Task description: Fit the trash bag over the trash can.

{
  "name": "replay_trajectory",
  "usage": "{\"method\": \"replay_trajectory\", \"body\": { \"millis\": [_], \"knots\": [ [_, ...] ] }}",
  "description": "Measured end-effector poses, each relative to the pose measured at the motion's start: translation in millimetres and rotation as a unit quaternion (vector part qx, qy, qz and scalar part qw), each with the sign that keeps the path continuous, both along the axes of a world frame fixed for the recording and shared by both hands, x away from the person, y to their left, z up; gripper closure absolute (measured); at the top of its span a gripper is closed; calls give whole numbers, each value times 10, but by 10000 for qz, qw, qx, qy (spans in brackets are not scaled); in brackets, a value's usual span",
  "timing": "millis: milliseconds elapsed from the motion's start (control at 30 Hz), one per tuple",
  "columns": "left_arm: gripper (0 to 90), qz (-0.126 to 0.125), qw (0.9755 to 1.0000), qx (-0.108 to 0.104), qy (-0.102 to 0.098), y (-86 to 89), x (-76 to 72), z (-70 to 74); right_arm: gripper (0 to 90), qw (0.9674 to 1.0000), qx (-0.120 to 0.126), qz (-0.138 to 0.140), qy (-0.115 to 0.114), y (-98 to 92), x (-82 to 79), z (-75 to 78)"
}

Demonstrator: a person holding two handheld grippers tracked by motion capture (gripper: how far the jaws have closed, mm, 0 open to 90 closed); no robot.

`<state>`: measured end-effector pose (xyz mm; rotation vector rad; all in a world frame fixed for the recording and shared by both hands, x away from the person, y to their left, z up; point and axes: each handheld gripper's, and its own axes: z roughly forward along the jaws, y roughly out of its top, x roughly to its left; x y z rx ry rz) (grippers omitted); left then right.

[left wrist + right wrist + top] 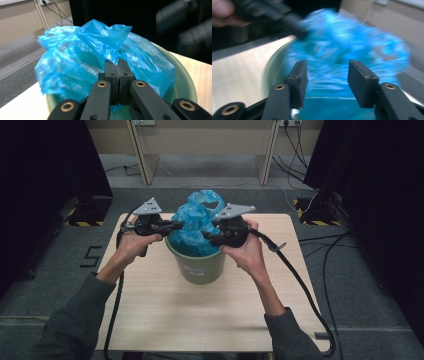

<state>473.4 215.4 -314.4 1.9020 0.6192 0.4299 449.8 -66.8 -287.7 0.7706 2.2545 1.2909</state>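
Your blue bag smears with motion blur in the right gripper view; it hides the green bucket's inside.

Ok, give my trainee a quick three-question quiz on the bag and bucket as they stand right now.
1. True or false: the left gripper is shut on the blue bag.
2. How do the right gripper's jaws stand? A) pressed together B) apart, with nothing pinched between the pads C) clamped on the bucket rim
3. What does the blue bag sit in, and where does that stand?

Key:
1. True: the pads meet on a fold of the plastic.
2. B.
3. In the green bucket, which stands on the wooden table; the bag bulges above the rim.
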Motion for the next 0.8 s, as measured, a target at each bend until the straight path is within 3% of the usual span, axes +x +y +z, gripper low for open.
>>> {"method": "replay_trajectory", "body": {
  "millis": [33, 67, 133, 200, 233, 267, 300, 400, 433, 667, 767, 800],
  "knots": [
    [885, -4, 10000, -7, -6, 24, -19, -9, 442, 9995, 64, -320, -1, -88, 101, 75],
    [885, -19, 10000, -10, -5, 52, -49, -25, 442, 9995, 64, -320, -1, -88, 101, 75],
    [885, -63, 10000, 10, -12, 94, -109, -66, 408, 9975, 92, -695, 41, -156, 241, 110],
    [885, -100, 9999, -11, -12, 119, -168, -106, 394, 9951, 113, -969, 170, -193, 409, 102],
    [884, -163, 9999, -14, -26, 139, -229, -140, 376, 9919, 188, -1175, 436, -195, 595, 52],
    [884, -163, 9999, -14, -26, 139, -229, -140, 376, 9919, 188, -1175, 436, -195, 595, 52],
    [883, -188, 9998, -20, -37, 146, -258, -155, 376, 9902, 71, -1281, 554, -159, 719, 1],
    [882, -228, 9997, -46, -58, 153, -332, -192, 372, 9885, 27, -1347, 686, -101, 846, -53],
    [880, -232, 9997, -27, -79, 150, -350, -203, 357, 9870, 73, -1345, 876, -27, 945, -94],
    [875, -252, 9996, -84, -60, 166, -408, -293, 333, 9856, -119, -1346, 1019, 225, 1105, -162],
    [873, -281, 9995, -115, -41, 164, -438, -336, 333, 9825, -271, -1490, 1087, 291, 1190, -200],
    [871, -292, 9995, -122, -39, 162, -449, -345, 397, 9815, -304, -1514, 1134, 306, 1214, -213]
  ]
}}
